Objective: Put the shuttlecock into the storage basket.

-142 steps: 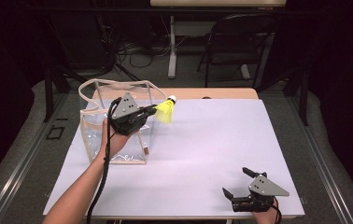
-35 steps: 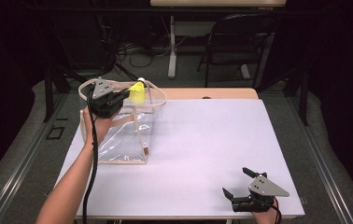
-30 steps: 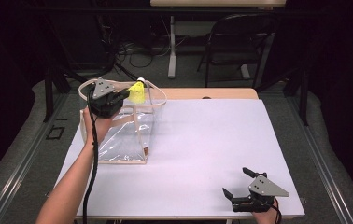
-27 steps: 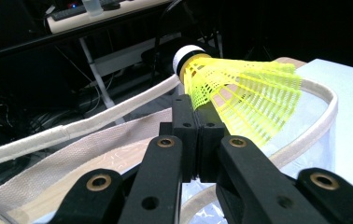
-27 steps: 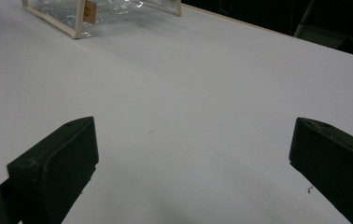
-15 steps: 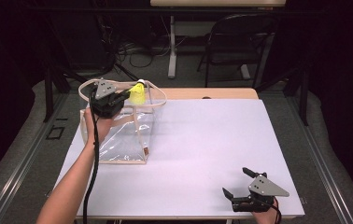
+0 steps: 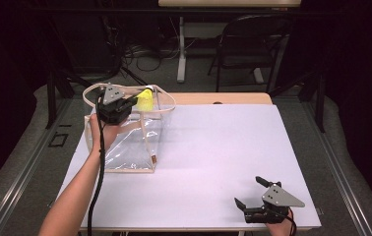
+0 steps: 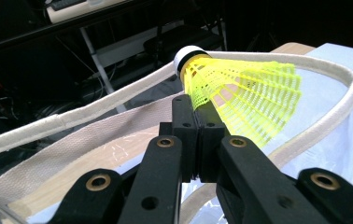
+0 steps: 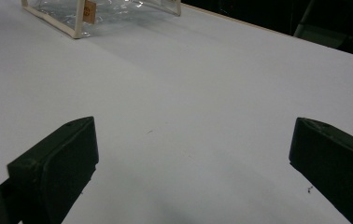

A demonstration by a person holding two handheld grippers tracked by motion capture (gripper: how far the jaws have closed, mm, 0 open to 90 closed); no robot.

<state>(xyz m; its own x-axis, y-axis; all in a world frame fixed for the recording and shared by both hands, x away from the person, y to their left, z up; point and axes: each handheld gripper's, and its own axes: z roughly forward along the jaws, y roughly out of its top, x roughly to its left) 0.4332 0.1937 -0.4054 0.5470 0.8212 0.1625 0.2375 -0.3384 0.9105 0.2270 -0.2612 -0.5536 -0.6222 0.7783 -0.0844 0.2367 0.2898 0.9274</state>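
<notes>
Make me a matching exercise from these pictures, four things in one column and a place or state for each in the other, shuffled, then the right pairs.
Things:
1. shuttlecock
2. clear bag
3. left gripper
4. right gripper

Places or states:
A. open, low over the bare white table near its front edge
B. yellow, held at the bag's open top
C. standing at the table's left side, cream-trimmed
D. shut on the shuttlecock's skirt

Pairs: 1-B, 2-C, 3-D, 4-A
</notes>
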